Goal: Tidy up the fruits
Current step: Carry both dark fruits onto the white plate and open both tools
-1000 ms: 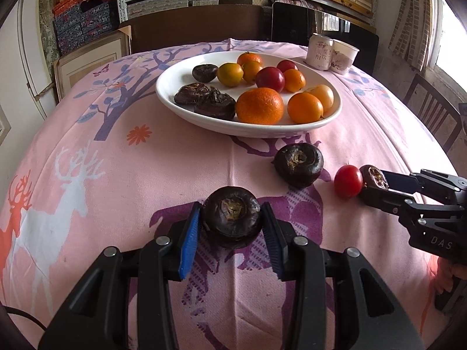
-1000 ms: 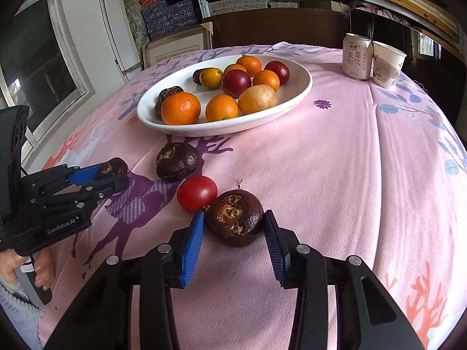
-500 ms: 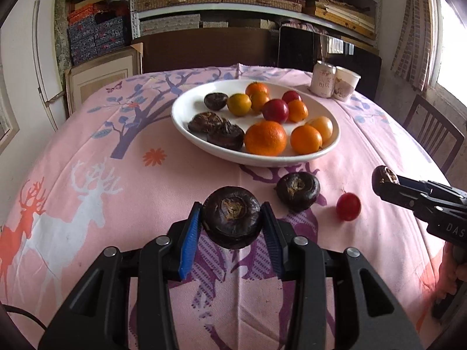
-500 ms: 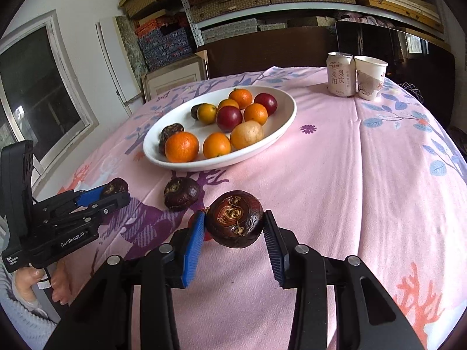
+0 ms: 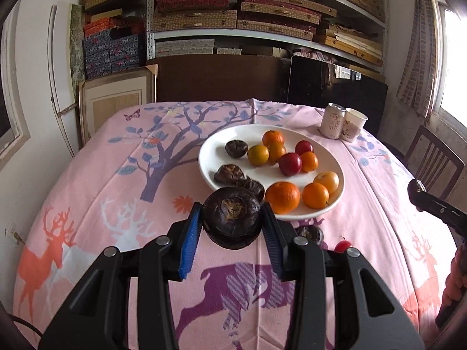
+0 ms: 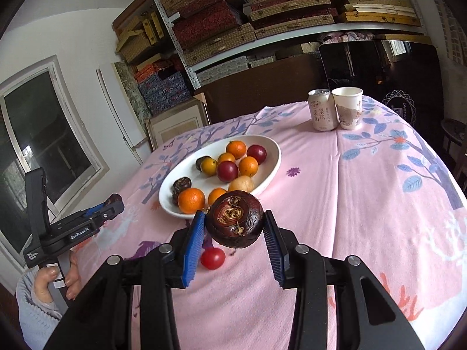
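My left gripper (image 5: 232, 230) is shut on a dark brown wrinkled fruit (image 5: 232, 217) and holds it up above the pink cloth, short of the white plate (image 5: 210, 151). My right gripper (image 6: 233, 234) is shut on another dark brown fruit (image 6: 236, 223), also lifted, near the plate (image 6: 271, 157). The plate holds oranges, red plums, a yellow fruit and dark fruits. A dark fruit (image 5: 310, 233) and a small red tomato (image 5: 343, 245) lie on the cloth in front of the plate. The tomato also shows in the right wrist view (image 6: 212, 258).
A drink can (image 6: 321, 110) and a paper cup (image 6: 348, 108) stand at the table's far right. Shelves with boxes rise behind the table. A wooden chair (image 5: 432, 160) stands at the right. The left gripper shows at the left in the right wrist view (image 6: 87, 221).
Both grippers have risen from the cloth with their dark fruits and now hold them higher, so the plate looks farther and lower. The loose dark fruit and tomato stayed on the cloth.
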### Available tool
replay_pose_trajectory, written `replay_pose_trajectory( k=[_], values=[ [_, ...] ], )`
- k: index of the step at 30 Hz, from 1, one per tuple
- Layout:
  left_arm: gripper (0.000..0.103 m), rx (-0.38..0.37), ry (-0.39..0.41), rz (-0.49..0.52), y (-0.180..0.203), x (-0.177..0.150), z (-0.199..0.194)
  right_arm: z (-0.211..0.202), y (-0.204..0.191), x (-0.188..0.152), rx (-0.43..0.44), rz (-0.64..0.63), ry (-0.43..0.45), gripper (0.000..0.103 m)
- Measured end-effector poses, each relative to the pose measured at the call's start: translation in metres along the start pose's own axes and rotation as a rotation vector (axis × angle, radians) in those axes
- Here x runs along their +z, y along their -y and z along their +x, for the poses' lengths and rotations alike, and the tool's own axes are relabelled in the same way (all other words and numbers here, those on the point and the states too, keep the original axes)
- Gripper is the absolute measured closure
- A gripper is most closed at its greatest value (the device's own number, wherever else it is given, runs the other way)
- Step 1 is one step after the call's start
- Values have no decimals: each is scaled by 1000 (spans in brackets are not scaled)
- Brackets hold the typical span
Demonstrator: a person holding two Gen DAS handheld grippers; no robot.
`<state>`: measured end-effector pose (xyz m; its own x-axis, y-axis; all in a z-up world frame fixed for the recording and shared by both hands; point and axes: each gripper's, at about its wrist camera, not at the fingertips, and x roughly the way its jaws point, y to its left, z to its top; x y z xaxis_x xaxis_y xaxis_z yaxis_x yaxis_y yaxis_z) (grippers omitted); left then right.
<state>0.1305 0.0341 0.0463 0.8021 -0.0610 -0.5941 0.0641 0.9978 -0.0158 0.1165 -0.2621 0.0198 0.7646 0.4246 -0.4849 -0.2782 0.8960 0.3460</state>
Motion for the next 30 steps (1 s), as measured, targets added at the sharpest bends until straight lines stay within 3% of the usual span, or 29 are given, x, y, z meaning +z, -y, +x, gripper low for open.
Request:
replay_pose_trajectory(
  k=[7,12,22,30],
  values=[
    [63,-10,36,30,22,49,23,2,-33,56,-8,-97,80,62],
    [63,-14,28,29,31,69,55,34,-46,74,7,-119,73,62],
    [63,-33,-86,11,24,66,132,134,-46,57,-13,-139,-107,62],
    [63,-37,-131,19,26,58,155,161,-47,41,-38,-165,-173,62]
  ],
)
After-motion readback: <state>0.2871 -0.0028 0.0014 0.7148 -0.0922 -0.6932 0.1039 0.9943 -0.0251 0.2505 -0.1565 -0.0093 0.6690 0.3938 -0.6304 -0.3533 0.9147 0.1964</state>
